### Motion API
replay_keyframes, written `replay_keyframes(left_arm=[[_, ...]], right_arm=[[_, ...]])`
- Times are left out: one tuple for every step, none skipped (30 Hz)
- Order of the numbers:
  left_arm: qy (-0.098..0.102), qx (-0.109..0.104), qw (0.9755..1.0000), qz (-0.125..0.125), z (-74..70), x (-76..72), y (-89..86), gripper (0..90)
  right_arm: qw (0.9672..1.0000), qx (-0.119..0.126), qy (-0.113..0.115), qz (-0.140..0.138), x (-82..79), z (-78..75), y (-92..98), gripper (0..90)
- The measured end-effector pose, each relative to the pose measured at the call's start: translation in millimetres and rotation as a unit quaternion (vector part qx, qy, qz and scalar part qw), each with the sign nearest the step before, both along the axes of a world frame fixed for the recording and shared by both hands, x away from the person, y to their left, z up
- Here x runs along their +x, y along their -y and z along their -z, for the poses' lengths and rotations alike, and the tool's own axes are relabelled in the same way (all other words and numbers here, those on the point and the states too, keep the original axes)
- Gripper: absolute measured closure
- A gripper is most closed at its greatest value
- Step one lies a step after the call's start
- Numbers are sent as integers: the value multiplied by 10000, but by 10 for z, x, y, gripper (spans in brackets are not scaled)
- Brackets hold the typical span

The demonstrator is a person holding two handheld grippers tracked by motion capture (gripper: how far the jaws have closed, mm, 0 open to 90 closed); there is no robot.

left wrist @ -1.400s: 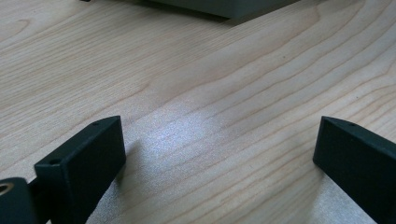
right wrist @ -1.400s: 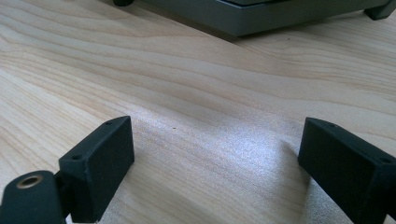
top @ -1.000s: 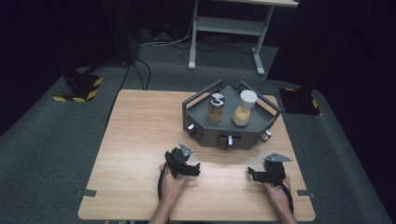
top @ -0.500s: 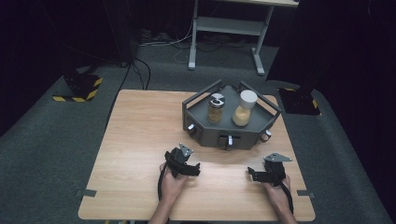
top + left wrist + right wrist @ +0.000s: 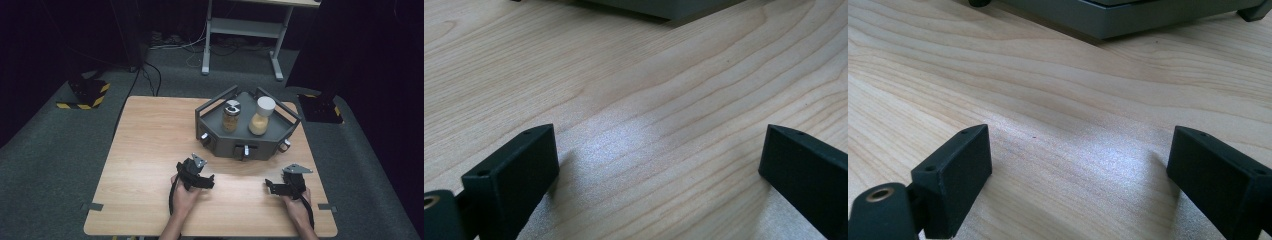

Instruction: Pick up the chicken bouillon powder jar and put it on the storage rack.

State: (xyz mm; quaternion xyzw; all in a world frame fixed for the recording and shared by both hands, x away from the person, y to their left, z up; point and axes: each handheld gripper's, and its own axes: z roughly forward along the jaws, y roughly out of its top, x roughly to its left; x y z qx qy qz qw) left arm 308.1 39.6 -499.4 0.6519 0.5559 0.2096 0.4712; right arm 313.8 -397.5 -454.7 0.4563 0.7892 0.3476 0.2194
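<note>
I saw both of my hands low on the near part of the wooden desk (image 5: 150, 130). My left hand-held gripper (image 5: 207, 181) lay on the wood near the middle of the near edge, and my right hand-held gripper (image 5: 270, 187) lay farther to the right, well apart from it. The left one pointed to the right and the right one pointed to the left, so the two tips faced each other across a bare stretch of wood. In the left gripper view the two black jaws stood wide apart, one at each side, with nothing but wood grain between them. In the right gripper view it was the same: the jaws were spread wide and pinched nothing. The thing nearest to them was a dark grey tray (image 5: 220, 146) with low walls and angled corners. It sat on the far right part of the desk, just beyond both grippers, and neither gripper touched it. Its front wall had small round knobs on it. Two jars stood upright inside the tray, side by side but not touching. The left one was a small glass jar (image 5: 230, 120) with a shiny metal lid and something brown inside. The right one was a taller jar (image 5: 260, 121) with a white lid and pale yellow stuff inside. In each gripper view I could see a grey edge of the tray at the top.
</note>
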Motion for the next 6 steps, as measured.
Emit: replay_keyframes(left_arm=[[0, -3, 10000, 6, 0, -1, -1, 25], [-7, 14, 10000, 19, -4, -1, -2, 26], [-11, 21, 10000, 28, -6, -2, -2, 26], [-7, 12, 10000, 29, -4, -3, -1, 26], [-14, 21, 10000, 34, -7, -2, -3, 26], [-18, 21, 10000, 39, -8, 0, -4, 26]], right_arm=[[10000, -2, 2, 0, -1, 0, 0, 103], [10000, -6, 5, 4, -5, 1, 0, 103], [10000, -5, 4, 18, -12, 1, -2, 103], [10000, -8, 6, 23, -19, 1, -2, 103], [10000, -4, 5, 31, -28, 1, -1, 103], [10000, -9, 6, 29, -34, 1, 0, 102]])
